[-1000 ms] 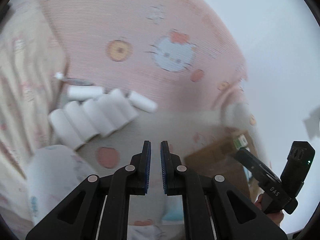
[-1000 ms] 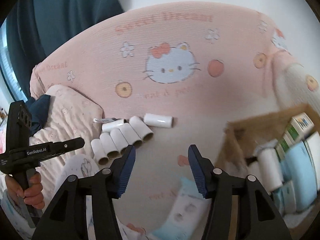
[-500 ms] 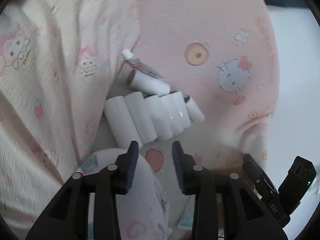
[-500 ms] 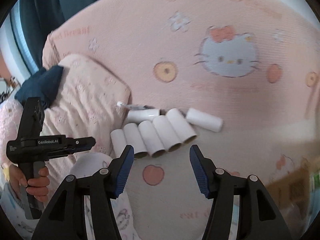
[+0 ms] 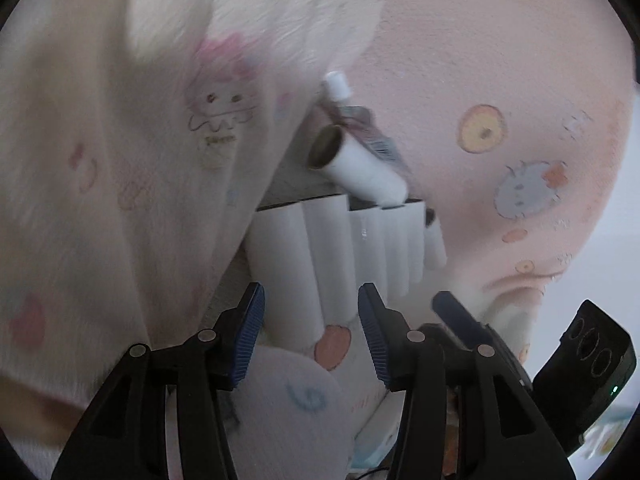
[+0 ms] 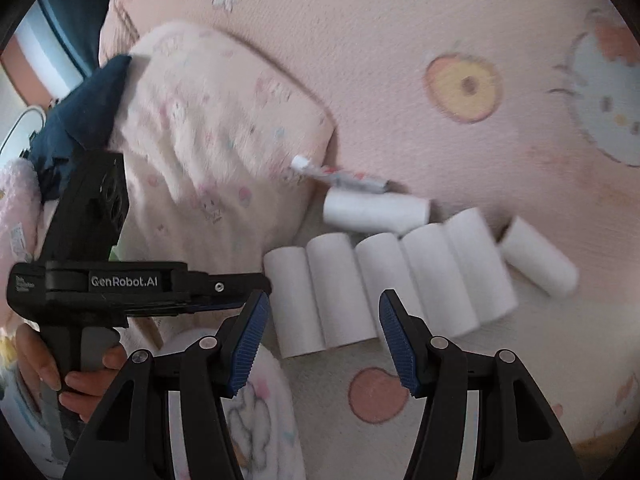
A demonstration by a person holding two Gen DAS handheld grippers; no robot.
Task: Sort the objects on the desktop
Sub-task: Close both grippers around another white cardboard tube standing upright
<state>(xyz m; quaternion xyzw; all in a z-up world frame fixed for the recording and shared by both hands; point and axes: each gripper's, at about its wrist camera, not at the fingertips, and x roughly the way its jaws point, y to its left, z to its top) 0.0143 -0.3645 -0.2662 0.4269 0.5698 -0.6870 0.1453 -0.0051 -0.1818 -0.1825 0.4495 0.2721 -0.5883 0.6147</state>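
Note:
Several white paper rolls (image 6: 384, 284) lie side by side on a pink cartoon-print sheet (image 6: 400, 80). One more roll (image 6: 376, 210) lies crosswise behind them and another (image 6: 538, 262) lies apart at the right. A small tube with a white cap (image 6: 340, 174) lies behind. My right gripper (image 6: 322, 340) is open and empty just before the row's left end. In the left wrist view the rolls (image 5: 344, 252) stand in front of my left gripper (image 5: 310, 332), which is open and empty. The crosswise roll (image 5: 356, 168) and the tube (image 5: 352, 120) show behind.
A cream print pillow (image 6: 208, 152) lies left of the rolls and also fills the left of the left wrist view (image 5: 120, 160). A soft white print bundle (image 6: 248, 412) lies under both grippers. The left gripper's body (image 6: 100, 280) is at the left of the right wrist view.
Both grippers have moved in towards the rolls, which now look larger. My left gripper has opened from shut. The cardboard box has left both views.

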